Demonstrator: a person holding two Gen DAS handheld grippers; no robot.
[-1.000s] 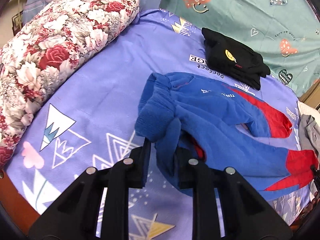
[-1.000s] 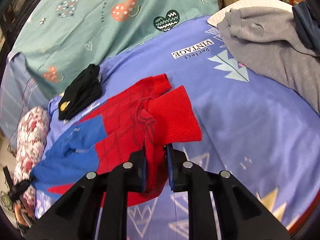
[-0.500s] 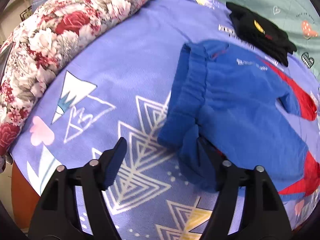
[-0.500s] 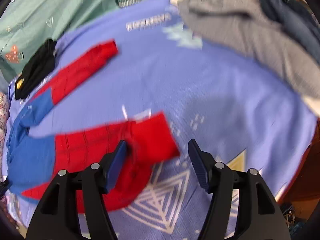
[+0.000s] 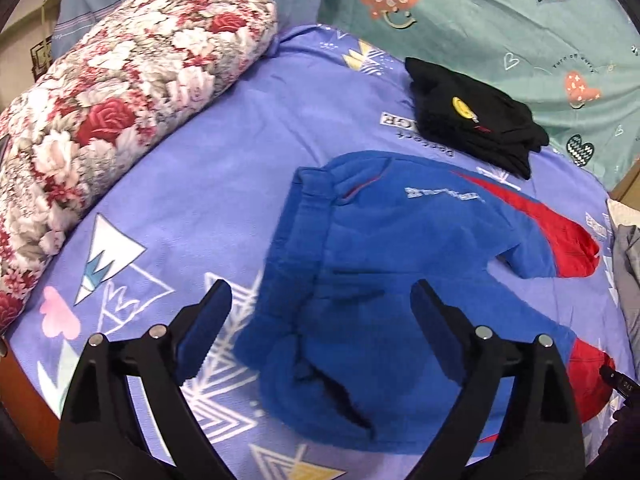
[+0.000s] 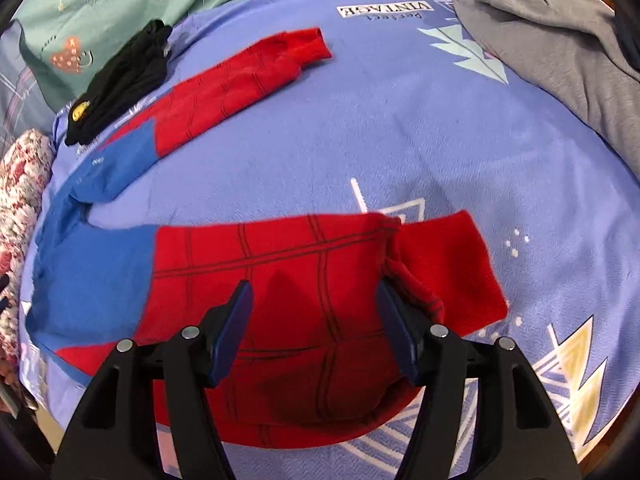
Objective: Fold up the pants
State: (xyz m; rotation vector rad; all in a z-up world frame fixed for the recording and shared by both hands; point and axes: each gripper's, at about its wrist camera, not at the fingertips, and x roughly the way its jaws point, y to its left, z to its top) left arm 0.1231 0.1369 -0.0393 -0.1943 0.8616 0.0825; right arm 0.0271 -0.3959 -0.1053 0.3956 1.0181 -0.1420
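Note:
The blue and red pants (image 5: 384, 264) lie spread on the purple bedsheet (image 5: 224, 168), legs apart in a V. The blue waist end is rumpled in the left wrist view. My left gripper (image 5: 320, 312) is open and empty, just above the waistband. In the right wrist view the near red leg (image 6: 304, 280) lies flat with its cuff (image 6: 448, 264) to the right; the far leg (image 6: 240, 84) stretches away. My right gripper (image 6: 314, 312) is open and empty above the near leg.
A floral pillow (image 5: 112, 112) lies at the left. Folded black clothes (image 5: 476, 124) sit beyond the pants. A green quilt (image 5: 500, 20) lies at the back. Grey clothes (image 6: 560, 40) are piled at the right. The bed's wooden edge (image 5: 24, 396) is near.
Both grippers opened and let go of the pants. The waist and the near leg cuff dropped onto the sheet, and the legs now lie apart. Both grippers have drawn back slightly.

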